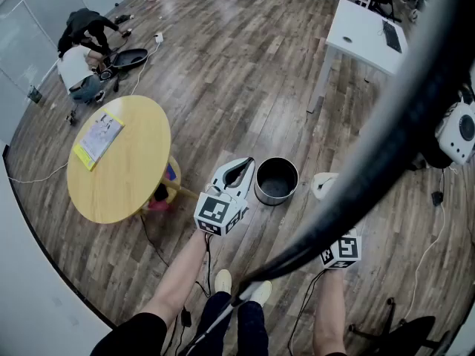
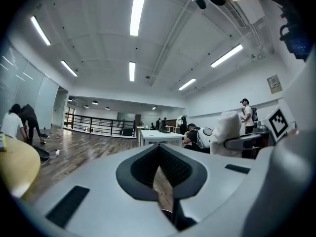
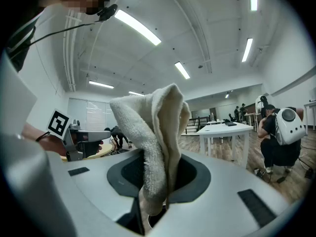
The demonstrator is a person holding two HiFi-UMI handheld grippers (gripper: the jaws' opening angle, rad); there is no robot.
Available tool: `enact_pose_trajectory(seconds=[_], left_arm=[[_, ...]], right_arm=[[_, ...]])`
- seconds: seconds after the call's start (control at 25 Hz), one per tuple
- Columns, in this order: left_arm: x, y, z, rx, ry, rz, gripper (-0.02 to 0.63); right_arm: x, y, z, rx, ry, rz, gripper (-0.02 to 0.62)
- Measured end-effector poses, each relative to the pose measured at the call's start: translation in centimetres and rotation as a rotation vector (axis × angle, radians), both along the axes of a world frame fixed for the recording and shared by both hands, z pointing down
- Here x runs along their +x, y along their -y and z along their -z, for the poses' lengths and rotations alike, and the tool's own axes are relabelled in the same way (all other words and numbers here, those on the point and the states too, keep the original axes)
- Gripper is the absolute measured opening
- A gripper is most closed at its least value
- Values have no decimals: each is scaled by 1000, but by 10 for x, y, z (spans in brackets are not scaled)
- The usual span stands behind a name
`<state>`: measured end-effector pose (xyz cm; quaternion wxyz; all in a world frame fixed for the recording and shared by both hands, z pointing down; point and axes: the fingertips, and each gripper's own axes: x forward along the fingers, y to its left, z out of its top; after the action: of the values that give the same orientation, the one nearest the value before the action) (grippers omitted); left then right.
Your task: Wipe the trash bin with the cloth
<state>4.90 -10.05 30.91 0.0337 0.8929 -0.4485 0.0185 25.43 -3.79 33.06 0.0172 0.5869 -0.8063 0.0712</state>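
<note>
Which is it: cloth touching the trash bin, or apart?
Apart. The head view shows bare floor between the cloth and the trash bin; the right gripper view shows the cloth against open room.

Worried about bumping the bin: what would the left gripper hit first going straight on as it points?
Probably nothing near: the left gripper aims across open floor; the trash bin sits beside its line.

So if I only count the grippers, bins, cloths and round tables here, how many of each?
Grippers: 2, the left gripper and the right gripper
Trash bin: 1
Cloth: 1
Round yellow table: 1
Total: 5
</note>
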Motion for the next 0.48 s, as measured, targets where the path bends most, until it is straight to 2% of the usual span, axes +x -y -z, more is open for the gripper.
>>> enact_pose_trajectory(seconds=[0.2, 0.48], left_arm=[[13, 32, -75, 6, -27, -12, -5], [31, 32, -180, -4, -26, -51, -5]], right_arm=[[7, 35, -80, -3, 18, -22, 95], [-5, 43, -182, 9, -4, 13, 95]])
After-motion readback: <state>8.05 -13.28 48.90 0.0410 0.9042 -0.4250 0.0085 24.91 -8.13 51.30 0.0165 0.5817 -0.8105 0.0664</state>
